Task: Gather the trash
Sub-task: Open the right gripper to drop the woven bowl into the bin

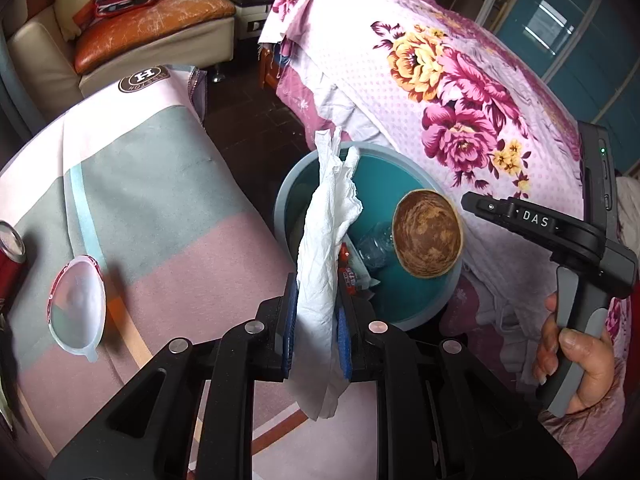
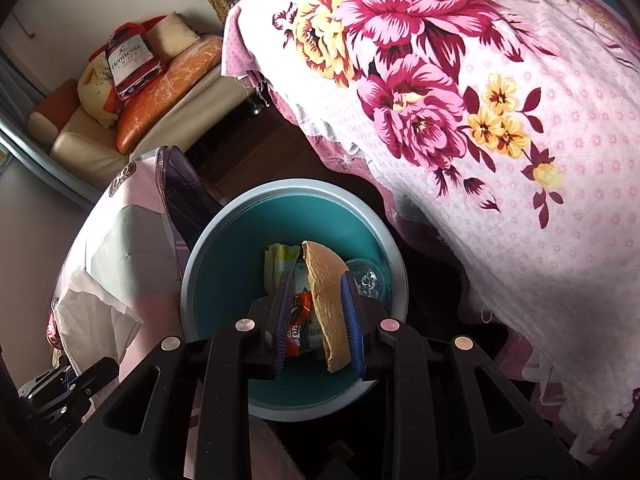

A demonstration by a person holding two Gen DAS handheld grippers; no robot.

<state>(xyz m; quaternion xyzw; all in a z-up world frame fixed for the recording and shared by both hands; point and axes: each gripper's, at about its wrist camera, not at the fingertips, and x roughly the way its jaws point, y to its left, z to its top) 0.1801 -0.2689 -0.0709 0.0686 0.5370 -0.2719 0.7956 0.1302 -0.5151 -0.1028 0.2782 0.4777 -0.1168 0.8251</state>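
**Inspector:** Start at the left of the table.

**Assistant:** A red can (image 1: pixel 10 256) stands at the far left edge of the cloth-covered table (image 1: pixel 160 208), only partly in view. Beside it lies a clear plastic lid (image 1: pixel 78 306), flat on the cloth. Neither is being handled.

**Inspector:** The left gripper?

**Assistant:** The left gripper (image 1: pixel 318 328) has its blue pads pressed against a crumpled white tissue (image 1: pixel 326 240), which stands up between them and hangs out below. It sits over the table's edge, close to the rim of the teal bin (image 1: pixel 288 184) on the floor between table and bed; the tissue's upper part overlaps the bin mouth in this view, though I cannot tell whether it is truly above the opening.

**Inspector:** And the right?

**Assistant:** The right gripper (image 2: pixel 316 320) is over the bin (image 2: pixel 208 264). A brown paper bowl (image 2: pixel 326 304) rests edge-on against the right pad; a gap shows on the left side, so I cannot confirm a firm clamp. Snack wrappers (image 2: pixel 298 320) and a clear plastic bottle (image 2: pixel 368 278) already lie in the bin. The floral bedspread (image 2: pixel 500 128) is to the right, clear of the work.

**Inspector:** Step in hand?

**Assistant:** In my judgement, depositing: the bowl is at the point of drop, the tissue next in line.

**Inspector:** Requirements for the next move?

**Assistant:** Part the right fingers fully so the bowl falls inside the rim, then carry the tissue rightward over the opening before letting go. The lid and can appear to remain for collection
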